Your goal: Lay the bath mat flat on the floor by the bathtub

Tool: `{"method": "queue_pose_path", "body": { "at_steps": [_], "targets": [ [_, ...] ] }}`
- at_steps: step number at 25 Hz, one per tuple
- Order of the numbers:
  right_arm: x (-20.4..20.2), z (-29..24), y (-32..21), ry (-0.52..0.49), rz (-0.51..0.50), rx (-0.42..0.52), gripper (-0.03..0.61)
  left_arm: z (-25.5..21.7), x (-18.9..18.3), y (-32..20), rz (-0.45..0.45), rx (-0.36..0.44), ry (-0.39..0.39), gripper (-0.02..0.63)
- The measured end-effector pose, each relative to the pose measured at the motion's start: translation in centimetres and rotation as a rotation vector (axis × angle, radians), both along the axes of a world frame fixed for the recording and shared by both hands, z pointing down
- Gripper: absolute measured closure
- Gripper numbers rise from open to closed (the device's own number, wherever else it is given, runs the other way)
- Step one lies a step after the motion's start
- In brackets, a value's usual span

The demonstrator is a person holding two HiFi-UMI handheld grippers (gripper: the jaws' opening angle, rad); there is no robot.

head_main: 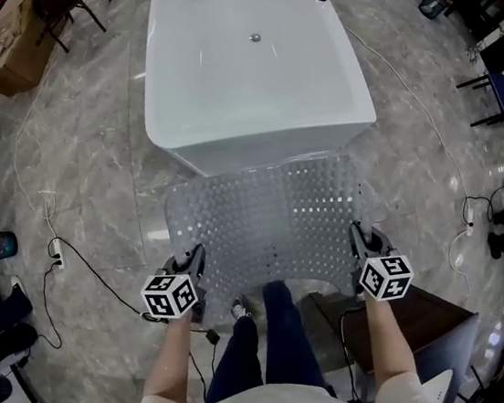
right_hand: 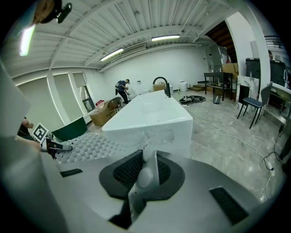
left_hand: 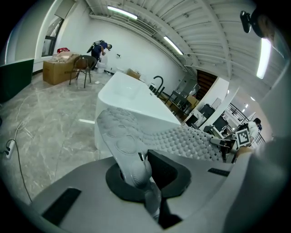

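Grey marbled tile floor (head_main: 80,154) spreads across a wide workshop-like room, with thin black cables (head_main: 85,264) trailing over its left side. On the far middle of the floor stands a white freestanding bathtub (head_main: 253,67), long and rectangular with rounded corners, one short end turned toward the person.

Just in front of that short end, a translucent grey rubber bath mat (head_main: 264,222), covered in round bumps and small holes, is spread wide between the two grippers. It is held up by its two near corners and sags a little in the middle. Its far edge is close to the foot of the bathtub, but I cannot tell whether that edge touches the floor.

Below the mat's near edge are the person's legs in dark blue trousers (head_main: 270,341). A dark brown wooden cabinet (head_main: 425,325) stands just to their right. A brown cardboard box (head_main: 16,52) sits at the far left of the floor.

The left gripper (head_main: 190,257) has its jaws pressed together on the mat's near left corner, and its own view shows the bumpy sheet pinched between them and running off toward the tub. The right gripper (head_main: 359,232) likewise has its jaws clamped narrow on the near right corner, a thin fold of the mat standing up between them.

A black curved tap (right_hand: 160,84) rises at the tub's far end, and a small round metal drain (head_main: 255,37) sits in its basin
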State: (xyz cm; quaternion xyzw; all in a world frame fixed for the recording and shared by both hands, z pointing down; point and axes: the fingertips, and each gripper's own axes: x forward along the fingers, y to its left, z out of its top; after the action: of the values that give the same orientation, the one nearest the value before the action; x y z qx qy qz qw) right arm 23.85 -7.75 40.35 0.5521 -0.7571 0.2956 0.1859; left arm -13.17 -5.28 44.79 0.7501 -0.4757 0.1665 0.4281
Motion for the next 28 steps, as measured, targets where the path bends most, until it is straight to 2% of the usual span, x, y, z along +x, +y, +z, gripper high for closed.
{"method": "queue_pose_path", "body": {
  "at_steps": [13,20,28],
  "targets": [
    [-0.3,8.4,-1.8,0.055,-0.035,-0.042,0.54,8.2,-0.4,-1.8,-0.017,-0.038,-0.017,0.572],
    [-0.9,13.6,-3.4,0.063,-0.029,-0.072,0.54,13.3,-0.7,-2.6,-0.046,-0.074,-0.026,0.572],
    [0.4,18.5,-4.5,0.063,0.014,-0.108,0.54,17.4,-1.0,-3.6,-0.061,-0.088,-0.039,0.572]
  ]
}}
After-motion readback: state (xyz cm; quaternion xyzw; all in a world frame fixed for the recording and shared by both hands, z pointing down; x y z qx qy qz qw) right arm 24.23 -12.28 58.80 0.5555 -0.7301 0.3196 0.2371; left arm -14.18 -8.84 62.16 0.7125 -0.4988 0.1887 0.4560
